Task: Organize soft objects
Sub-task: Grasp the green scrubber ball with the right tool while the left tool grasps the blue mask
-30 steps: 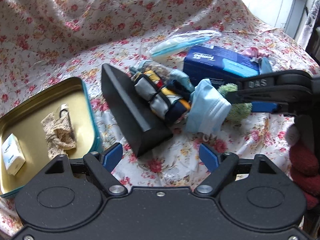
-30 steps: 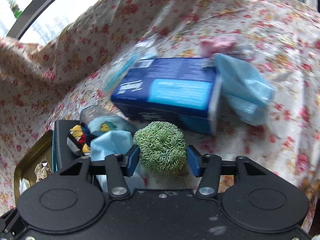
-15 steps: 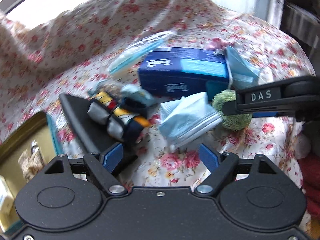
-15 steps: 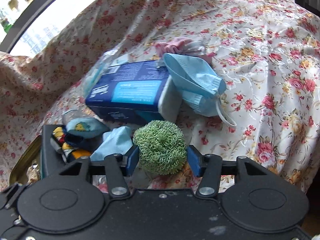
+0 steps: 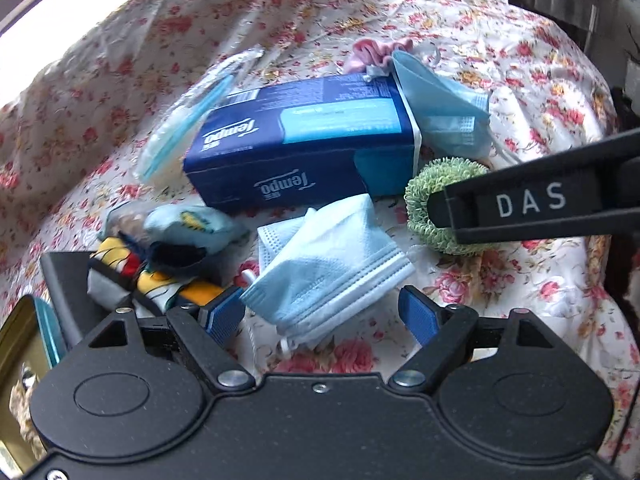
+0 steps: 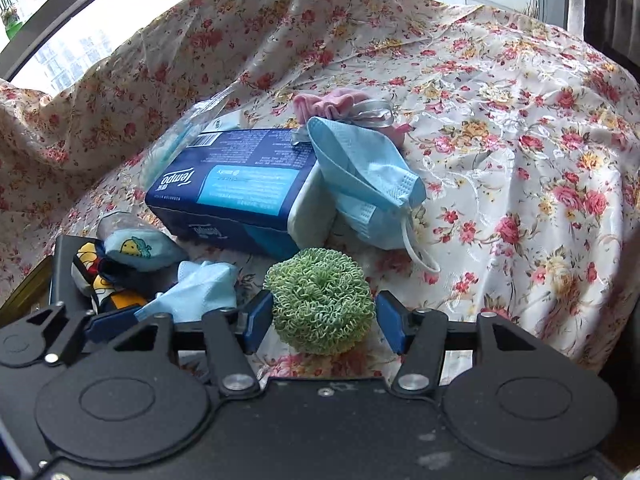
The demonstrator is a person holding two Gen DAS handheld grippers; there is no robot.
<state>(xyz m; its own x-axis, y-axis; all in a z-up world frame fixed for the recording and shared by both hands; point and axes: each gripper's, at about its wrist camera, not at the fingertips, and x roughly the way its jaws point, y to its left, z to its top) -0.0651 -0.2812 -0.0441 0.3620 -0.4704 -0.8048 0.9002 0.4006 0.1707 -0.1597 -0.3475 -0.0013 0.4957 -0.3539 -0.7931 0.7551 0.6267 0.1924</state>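
A folded light-blue face mask [image 5: 328, 264] lies on the flowered cloth between the fingers of my open left gripper [image 5: 322, 314]; it also shows in the right wrist view [image 6: 200, 288]. My right gripper [image 6: 322, 316] stands open around a green curly scrubber ball [image 6: 320, 300], its pads close to the ball's sides; the ball also shows in the left wrist view [image 5: 432, 200]. A second blue mask [image 6: 360, 184] leans on a dark blue tissue pack [image 6: 236, 184]. A pink scrunchie [image 6: 328, 104] lies behind them.
A black box lid [image 5: 64, 280] at the left carries rolled patterned socks [image 5: 136, 276] and a pale blue pouch [image 5: 188, 228]. A gold tin [image 5: 20, 344] sits at the far left. A clear packet [image 5: 200, 108] lies behind the tissue pack. The cloth drops off at the right.
My left gripper has swung right and forward, so the folded mask now sits between its fingers. My right gripper has stayed around the green ball while its view turned right.
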